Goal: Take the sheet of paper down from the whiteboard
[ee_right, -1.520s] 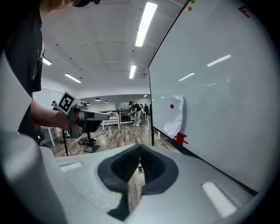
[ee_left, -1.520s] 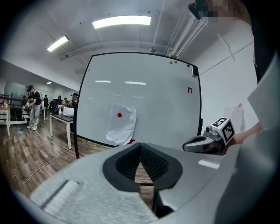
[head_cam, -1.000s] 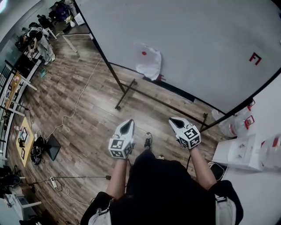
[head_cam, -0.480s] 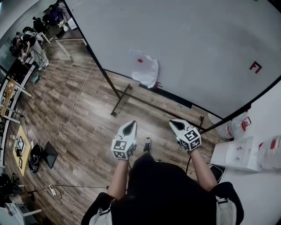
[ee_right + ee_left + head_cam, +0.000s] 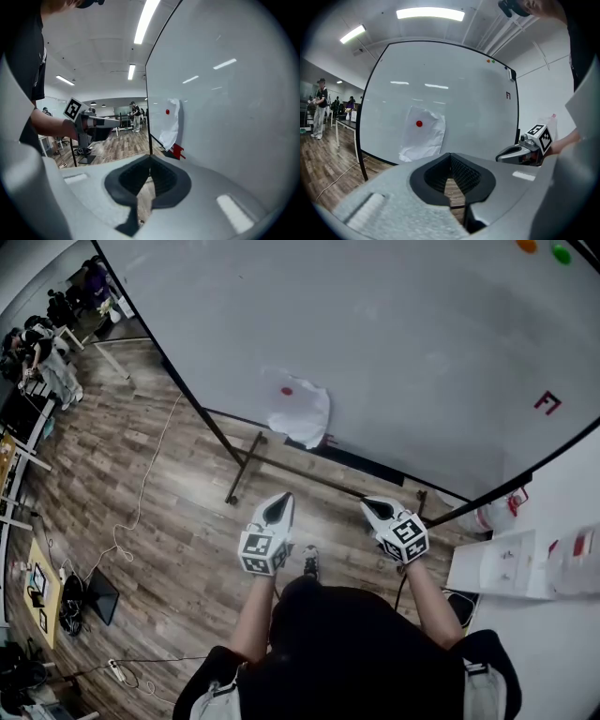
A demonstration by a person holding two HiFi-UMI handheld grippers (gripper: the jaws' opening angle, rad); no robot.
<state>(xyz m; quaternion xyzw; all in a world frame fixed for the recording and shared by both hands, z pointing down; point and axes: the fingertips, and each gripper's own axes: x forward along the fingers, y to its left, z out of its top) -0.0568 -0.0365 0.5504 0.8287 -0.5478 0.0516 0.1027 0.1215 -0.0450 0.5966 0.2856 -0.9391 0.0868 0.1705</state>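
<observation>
The sheet of paper (image 5: 300,411) hung on the whiteboard (image 5: 403,334), low on its face near the bottom edge. A red magnet (image 5: 287,390) pinned it near its 11 o'clock corner. The sheet was creased and its lower part bulged off the board.

In the head view the sheet lay at about 12 o'clock from the left tongs (image 5: 278,500) and about 11 o'clock from the right tongs (image 5: 373,505), well apart from both. Neither touched paper or board.

The left tongs were clenched, tips together, with nothing between them. The right tongs (image 5: 150,165) were likewise clenched and empty. Both pointed toward the board, side by side, each held in one of the person's hands.

A red mark (image 5: 546,403) stood on the board at about 3 o'clock from the sheet. An orange magnet (image 5: 527,245) and a green magnet (image 5: 562,253) sat near the board's upper edge. The board's dark stand (image 5: 246,460) rested on a wooden floor (image 5: 169,521). A white cabinet (image 5: 506,563) stood at 3 o'clock from the right tongs. Other people (image 5: 42,348) stood far off at 10 o'clock.
</observation>
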